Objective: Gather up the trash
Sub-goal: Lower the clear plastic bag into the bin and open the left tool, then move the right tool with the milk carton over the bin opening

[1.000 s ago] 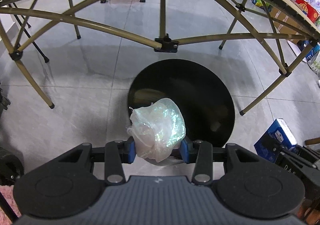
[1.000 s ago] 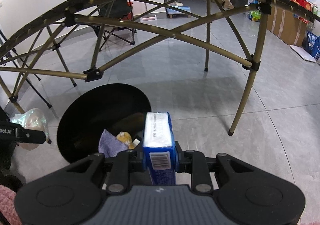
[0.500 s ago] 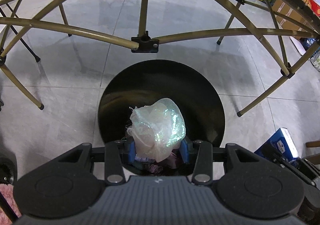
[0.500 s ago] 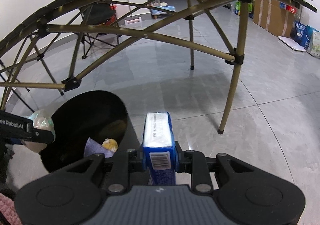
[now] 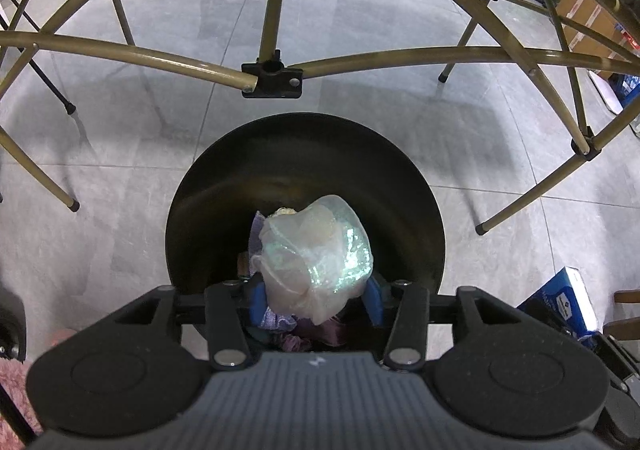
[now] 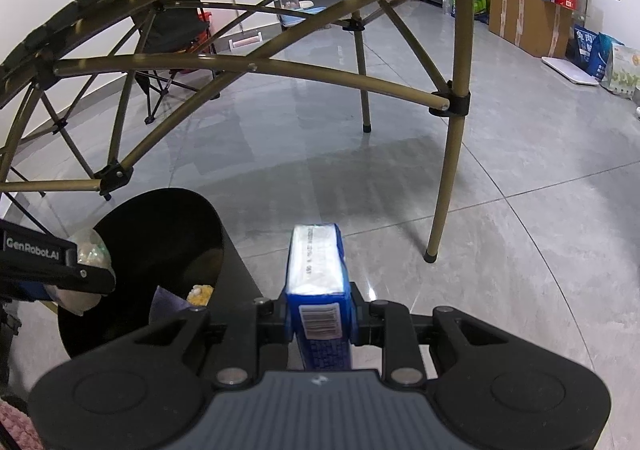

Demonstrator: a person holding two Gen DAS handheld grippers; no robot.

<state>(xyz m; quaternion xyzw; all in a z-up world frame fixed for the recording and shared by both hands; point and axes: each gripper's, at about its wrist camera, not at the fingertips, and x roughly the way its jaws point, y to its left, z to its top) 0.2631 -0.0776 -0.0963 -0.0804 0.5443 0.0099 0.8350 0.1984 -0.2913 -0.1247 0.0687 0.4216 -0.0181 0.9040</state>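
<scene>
A: What lies around the left hand-held gripper [image 5: 316, 300]?

B: It hangs over the mouth of a round black bin [image 5: 304, 153] on the grey tiled floor [image 5: 132, 153]. Between its blue pads sits a crumpled clear plastic bag [image 5: 316, 254]. Its jaws have just been opening; the bag is between them, and whether the pads press on it I cannot tell. Under the bag, inside the bin, lie purple scraps [image 5: 292, 334].

A: Anything in the way?

B: Just beyond the bin, brass-coloured frame tubes [image 5: 160, 59] of a folding worktop meet at a black joint [image 5: 272, 77]. Slanted legs stand to either side.

A: And the right hand-held gripper [image 6: 318, 324]?

B: Clenched on a blue tissue pack [image 6: 318, 282], held end-on. The bin [image 6: 160, 234] is ahead to its left, with a yellow scrap [image 6: 200, 294] inside. The left tool [image 6: 56, 266] with its bag [image 6: 90, 250] reaches over the rim. A frame leg [image 6: 444, 185] stands ahead to the right; cardboard boxes [image 6: 528, 9] and a folding chair [image 6: 172, 37] are far beyond.
</scene>
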